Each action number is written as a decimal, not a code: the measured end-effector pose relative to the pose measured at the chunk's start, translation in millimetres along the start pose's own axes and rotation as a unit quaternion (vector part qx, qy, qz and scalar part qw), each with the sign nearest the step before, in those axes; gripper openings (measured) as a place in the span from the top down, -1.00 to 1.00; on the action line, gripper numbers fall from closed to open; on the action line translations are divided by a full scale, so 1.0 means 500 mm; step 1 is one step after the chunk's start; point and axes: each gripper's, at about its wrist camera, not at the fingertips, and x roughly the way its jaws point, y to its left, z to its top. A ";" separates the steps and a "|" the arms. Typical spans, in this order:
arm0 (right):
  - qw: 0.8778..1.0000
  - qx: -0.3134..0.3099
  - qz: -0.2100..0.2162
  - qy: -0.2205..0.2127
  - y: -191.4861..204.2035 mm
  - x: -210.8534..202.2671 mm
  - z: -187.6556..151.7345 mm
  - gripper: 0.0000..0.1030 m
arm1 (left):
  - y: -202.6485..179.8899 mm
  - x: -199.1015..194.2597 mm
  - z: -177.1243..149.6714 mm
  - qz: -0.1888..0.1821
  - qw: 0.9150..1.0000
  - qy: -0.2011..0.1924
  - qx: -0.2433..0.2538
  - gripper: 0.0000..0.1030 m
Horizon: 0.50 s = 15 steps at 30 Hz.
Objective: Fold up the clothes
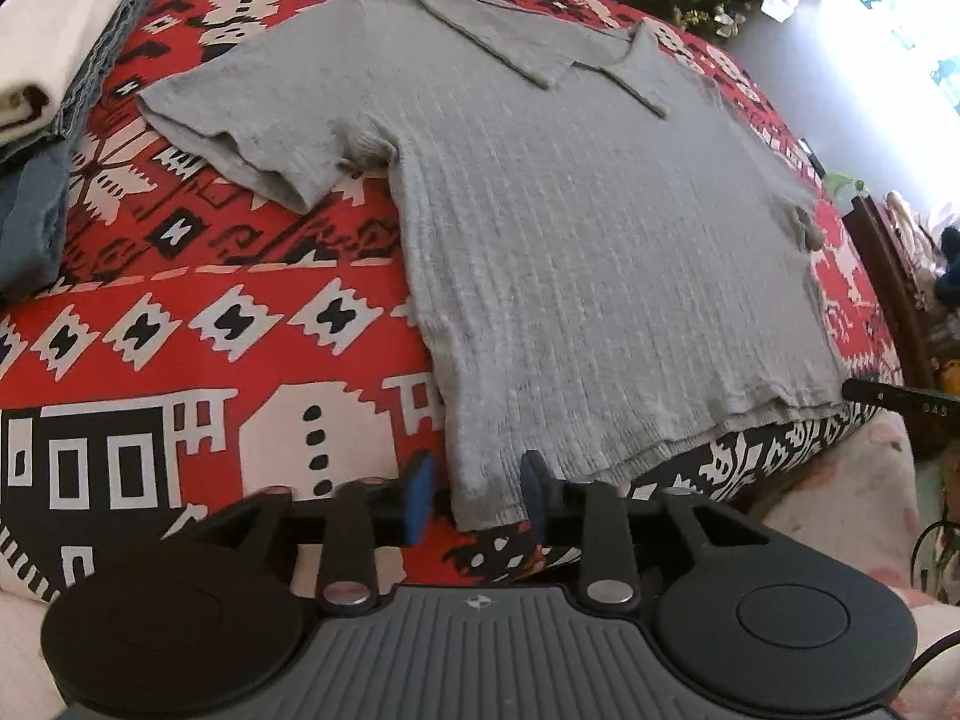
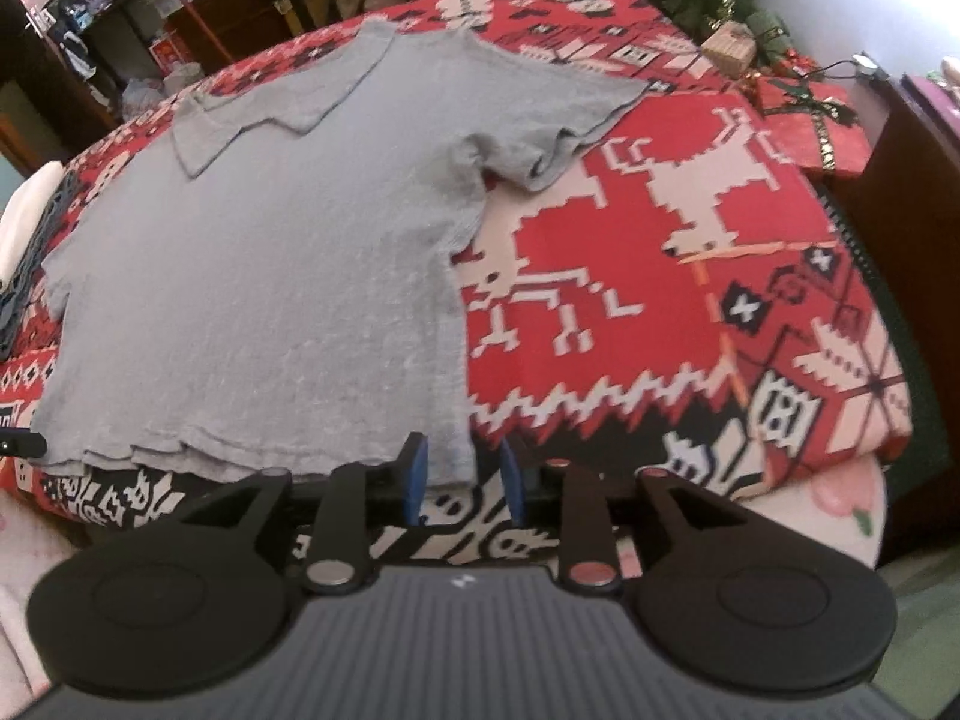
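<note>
A grey ribbed short-sleeved shirt (image 1: 600, 240) with a collar lies spread flat on a red patterned blanket (image 1: 240, 312), collar far, hem near. My left gripper (image 1: 476, 489) is at the hem's near left corner, which sits between its blue pads (image 1: 420, 495), shut on it. In the right wrist view the shirt (image 2: 270, 270) fills the left half. My right gripper (image 2: 462, 480) is shut on the hem's near right corner. The hem runs straight between the two grippers. A dark fingertip of the other gripper shows at each view's edge (image 1: 900, 399) (image 2: 24, 444).
Folded clothes (image 1: 54, 60), white on top of blue, are stacked at the far left of the bed. A dark wooden cabinet (image 2: 900, 210) and wrapped red gifts (image 2: 816, 132) stand to the right. Shelves with clutter (image 2: 150, 12) line the far wall.
</note>
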 end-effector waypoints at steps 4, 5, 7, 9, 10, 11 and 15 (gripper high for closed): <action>1.000 -0.017 -0.023 0.005 0.012 -0.010 0.002 0.95 | -0.002 -0.025 -0.009 0.030 0.999 -0.002 0.030 0.95; 0.999 -0.019 -0.028 0.001 0.010 -0.021 0.001 0.96 | 0.003 -0.035 -0.010 0.031 0.999 -0.003 0.030 0.95; 1.000 -0.013 -0.028 0.001 -0.001 -0.036 -0.003 0.96 | 0.016 -0.042 -0.012 0.035 0.999 -0.002 0.025 0.95; 1.000 -0.004 -0.030 0.006 -0.010 -0.037 -0.006 0.96 | 0.025 -0.033 -0.011 0.035 0.999 0.004 0.022 0.95; 1.000 -0.001 -0.030 0.008 -0.013 -0.033 -0.007 0.96 | 0.027 -0.025 -0.010 0.035 0.999 0.008 0.020 0.95; 0.999 0.000 -0.033 0.011 -0.014 -0.026 -0.008 0.96 | 0.027 -0.019 -0.009 0.035 0.999 0.009 0.020 0.94; 0.999 -0.007 -0.041 0.013 -0.010 -0.010 -0.002 0.96 | 0.021 -0.016 -0.008 0.040 0.999 0.001 0.031 0.85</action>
